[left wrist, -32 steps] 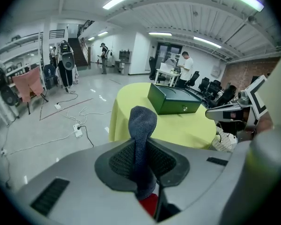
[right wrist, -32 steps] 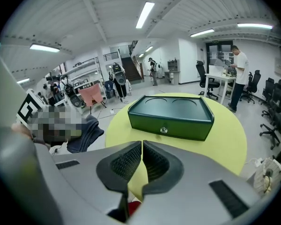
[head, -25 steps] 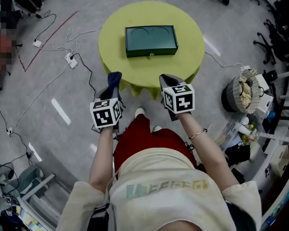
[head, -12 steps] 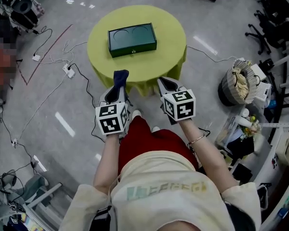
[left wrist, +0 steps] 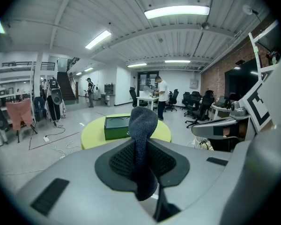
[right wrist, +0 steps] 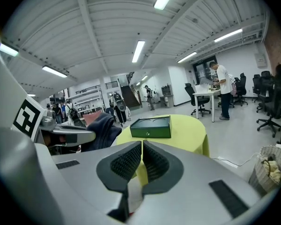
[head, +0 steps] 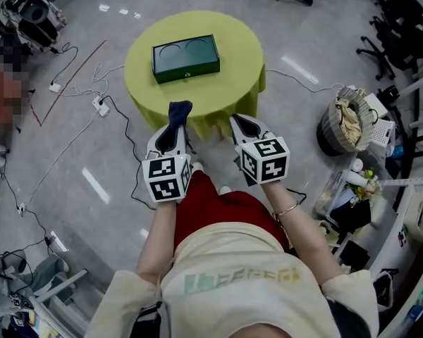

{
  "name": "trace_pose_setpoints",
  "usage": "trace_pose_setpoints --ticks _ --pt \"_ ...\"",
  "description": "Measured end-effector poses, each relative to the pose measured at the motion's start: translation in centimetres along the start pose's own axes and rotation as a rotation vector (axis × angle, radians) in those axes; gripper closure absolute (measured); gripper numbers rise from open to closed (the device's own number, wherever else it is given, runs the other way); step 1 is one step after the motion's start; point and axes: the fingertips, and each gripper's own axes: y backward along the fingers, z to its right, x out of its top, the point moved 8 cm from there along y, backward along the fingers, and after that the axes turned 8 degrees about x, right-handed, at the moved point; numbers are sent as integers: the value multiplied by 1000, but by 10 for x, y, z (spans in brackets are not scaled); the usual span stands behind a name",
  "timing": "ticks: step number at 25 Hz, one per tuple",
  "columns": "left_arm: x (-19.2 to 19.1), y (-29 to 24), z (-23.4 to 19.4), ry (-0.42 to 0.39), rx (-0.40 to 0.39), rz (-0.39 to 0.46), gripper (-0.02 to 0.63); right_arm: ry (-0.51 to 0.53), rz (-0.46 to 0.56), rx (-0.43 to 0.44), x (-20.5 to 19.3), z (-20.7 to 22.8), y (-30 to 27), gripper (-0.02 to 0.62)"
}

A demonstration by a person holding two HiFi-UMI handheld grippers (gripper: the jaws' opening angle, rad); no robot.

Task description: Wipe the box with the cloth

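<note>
Wiping not begun: left tongs (head: 173, 134) clamp dark blue cloth (head: 179, 110), right tongs (head: 242, 123) closed empty, both well short of dark green rectangular box (head: 185, 58).

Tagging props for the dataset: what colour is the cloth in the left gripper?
Dark blue, plain, no pattern. The cloth shows best in the left gripper view.

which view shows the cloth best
Left gripper view: the cloth stands big and central, pinched between the jaws. Head view shows only its small tip; right gripper view, a dark bunch at left.
</note>
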Motion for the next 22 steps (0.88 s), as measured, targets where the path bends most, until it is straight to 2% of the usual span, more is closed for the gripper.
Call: trace_pose_setpoints --ticks 5,12,22 --pt "2 10 11 -3 0 54 535 -15 73 17 2 2 13 557" --pt "7 32 18 12 -5 128 535 22 136 32 6 -7 29 557" --pt "16 53 7 53 10 196 535 92 193 42 18 -23 37 558"
